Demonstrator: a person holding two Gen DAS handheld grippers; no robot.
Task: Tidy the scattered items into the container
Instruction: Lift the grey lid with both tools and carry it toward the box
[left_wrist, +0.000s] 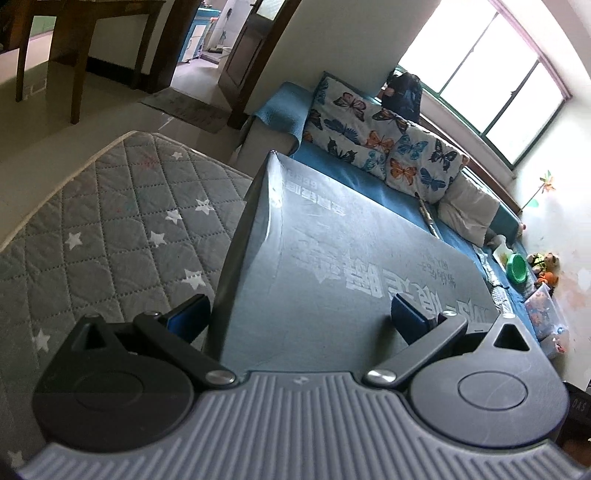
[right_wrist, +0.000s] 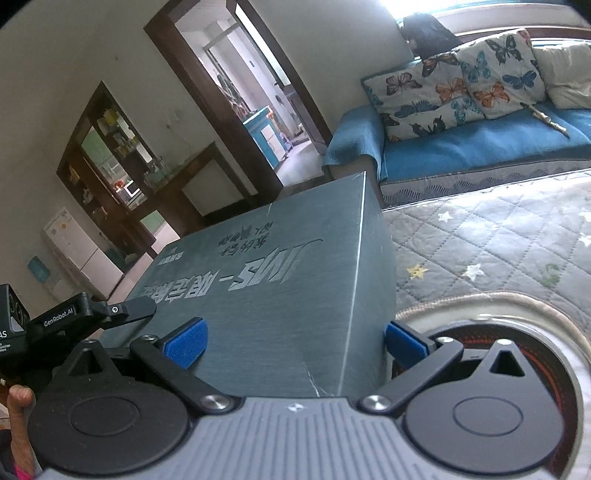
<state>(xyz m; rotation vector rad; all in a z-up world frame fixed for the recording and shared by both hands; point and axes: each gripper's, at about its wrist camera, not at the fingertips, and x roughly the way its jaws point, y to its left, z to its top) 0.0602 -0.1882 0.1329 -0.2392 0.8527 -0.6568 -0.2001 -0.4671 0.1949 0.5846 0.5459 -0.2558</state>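
A large grey-blue cardboard box (left_wrist: 332, 258) with pale printed lettering fills the middle of both views and is held between the two grippers from opposite ends. My left gripper (left_wrist: 299, 319) straddles one end, a blue pad (left_wrist: 188, 317) on the side face and the other on the lettered face. At the other end of the box (right_wrist: 266, 295), my right gripper (right_wrist: 295, 345) has its blue pads (right_wrist: 184, 345) pressed to the two faces. The left gripper's finger (right_wrist: 129, 308) shows at the box's far left end.
A grey quilted mat with stars (left_wrist: 92, 221) lies below the box. A blue sofa (right_wrist: 480, 147) with butterfly cushions stands behind. A round clear-rimmed object with a red ring (right_wrist: 517, 332) sits under my right gripper. A dark wooden table (left_wrist: 74, 44) stands on the floor. A person's thumb (right_wrist: 20, 402) shows.
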